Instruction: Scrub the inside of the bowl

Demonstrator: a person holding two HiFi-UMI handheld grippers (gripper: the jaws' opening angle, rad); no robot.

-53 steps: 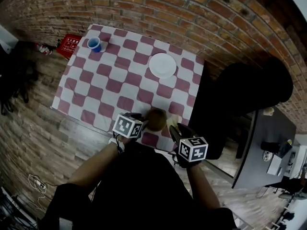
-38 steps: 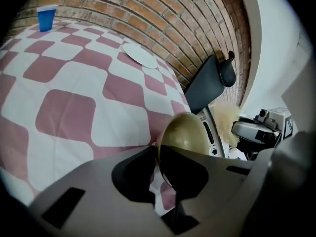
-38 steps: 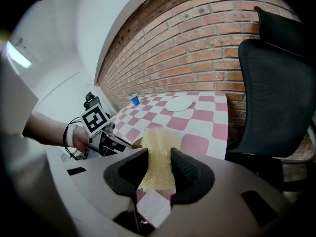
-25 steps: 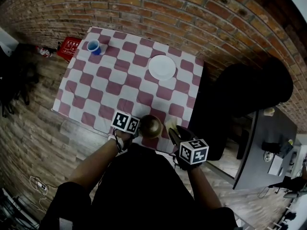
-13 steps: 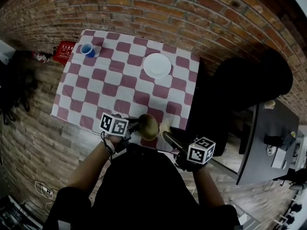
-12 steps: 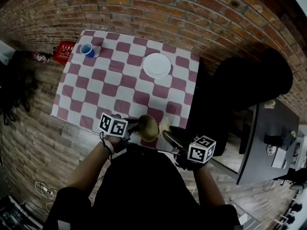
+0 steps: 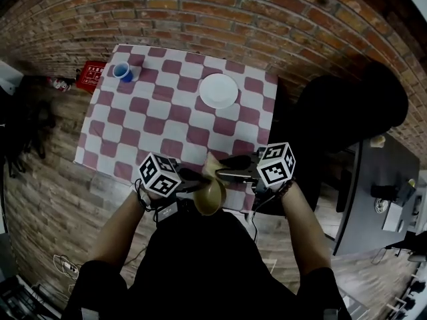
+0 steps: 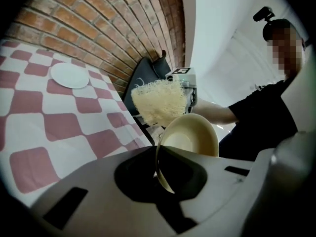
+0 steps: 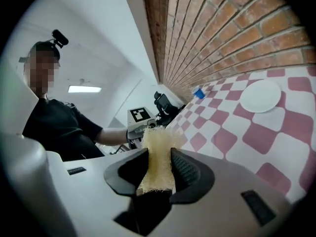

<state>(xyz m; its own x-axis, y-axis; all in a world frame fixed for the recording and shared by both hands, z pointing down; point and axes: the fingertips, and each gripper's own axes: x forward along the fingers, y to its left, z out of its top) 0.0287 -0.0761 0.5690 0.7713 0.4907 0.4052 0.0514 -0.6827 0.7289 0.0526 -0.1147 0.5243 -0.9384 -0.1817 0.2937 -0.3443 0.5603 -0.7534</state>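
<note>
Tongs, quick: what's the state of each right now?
Left tongs: closed on the rim of the bowl.
Right tongs: closed on the scrub pad.

Checkered table (image 7: 167, 112), white plate (image 7: 219, 90), blue cup (image 7: 122, 71) on it

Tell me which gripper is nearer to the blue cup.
Left. The left gripper, holding the bowl, is by the near table edge, on the side of the blue cup; the right gripper, holding the scrub pad, is farther across.

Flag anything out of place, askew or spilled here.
Nothing spilled or damaged. The bowl is tipped on edge, but only because the left gripper pinches its rim for scrubbing. The blue cup sits close to a corner of the table.
</note>
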